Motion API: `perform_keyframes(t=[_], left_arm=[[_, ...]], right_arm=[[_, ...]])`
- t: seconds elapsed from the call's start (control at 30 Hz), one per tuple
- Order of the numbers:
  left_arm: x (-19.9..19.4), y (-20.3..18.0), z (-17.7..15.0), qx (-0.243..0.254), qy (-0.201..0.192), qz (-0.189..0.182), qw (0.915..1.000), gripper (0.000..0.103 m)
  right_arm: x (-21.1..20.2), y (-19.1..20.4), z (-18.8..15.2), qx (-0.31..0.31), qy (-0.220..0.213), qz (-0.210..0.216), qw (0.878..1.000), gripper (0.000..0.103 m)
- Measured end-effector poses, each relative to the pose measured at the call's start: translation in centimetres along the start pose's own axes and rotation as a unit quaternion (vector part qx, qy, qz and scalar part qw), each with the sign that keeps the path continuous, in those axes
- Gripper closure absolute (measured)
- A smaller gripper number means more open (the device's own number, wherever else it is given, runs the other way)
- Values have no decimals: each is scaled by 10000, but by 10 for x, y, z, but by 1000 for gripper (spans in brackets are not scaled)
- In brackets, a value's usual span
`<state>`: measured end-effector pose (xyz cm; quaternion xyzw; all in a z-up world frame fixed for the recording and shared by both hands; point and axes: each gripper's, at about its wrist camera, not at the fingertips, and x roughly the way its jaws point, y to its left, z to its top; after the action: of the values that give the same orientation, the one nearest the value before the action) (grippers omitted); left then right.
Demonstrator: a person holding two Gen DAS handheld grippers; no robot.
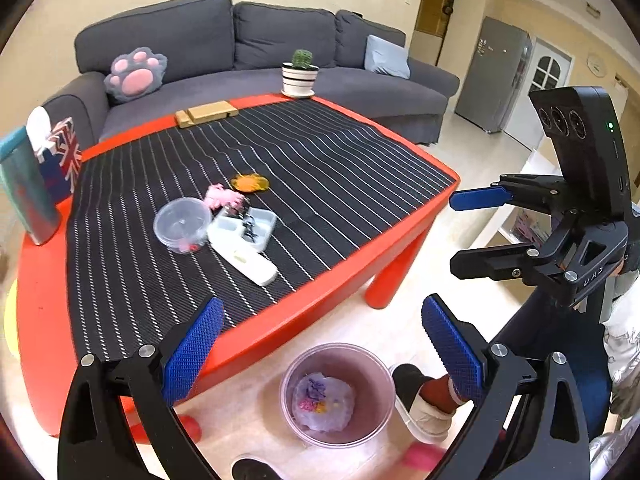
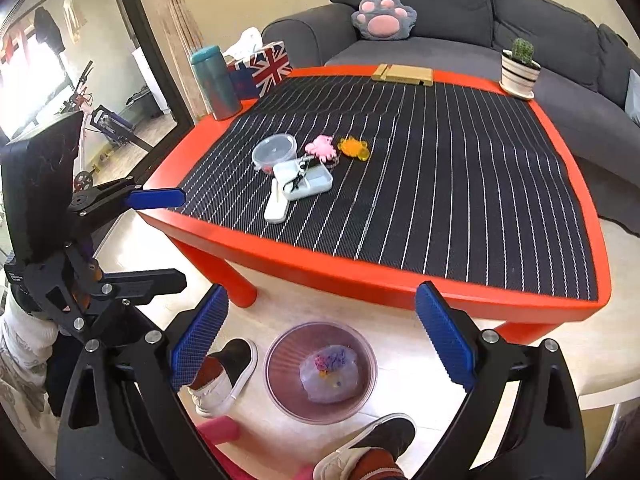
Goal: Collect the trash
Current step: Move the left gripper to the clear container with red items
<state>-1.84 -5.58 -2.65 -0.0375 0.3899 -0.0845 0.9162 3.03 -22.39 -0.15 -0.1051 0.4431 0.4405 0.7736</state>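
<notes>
Both claws, left claw [image 1: 320,344] and right claw [image 2: 322,338], hang spread and empty above the bin [image 2: 276,364].

Grey sofa [image 1: 248,64], red table [image 2: 400,288], perhaps tiled floor [image 1: 400,320]

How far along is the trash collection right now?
Done: one crumpled clear wrapper with colourful bits already lies in the translucent pink bin on the floor. In hand: nothing; the left gripper and right gripper both hover with jaws open and empty. Left: the clear round plastic container, white plastic tray and small pink and orange pieces remain on the red table.
</notes>
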Motion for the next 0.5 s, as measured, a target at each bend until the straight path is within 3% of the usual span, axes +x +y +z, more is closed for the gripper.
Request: perform_keyframes(t=[0.5], left_arm=[[-19, 38, 38, -83, -172, 359, 9992, 8]], right_arm=[[-4, 0, 61, -153, -201, -48, 9997, 10]])
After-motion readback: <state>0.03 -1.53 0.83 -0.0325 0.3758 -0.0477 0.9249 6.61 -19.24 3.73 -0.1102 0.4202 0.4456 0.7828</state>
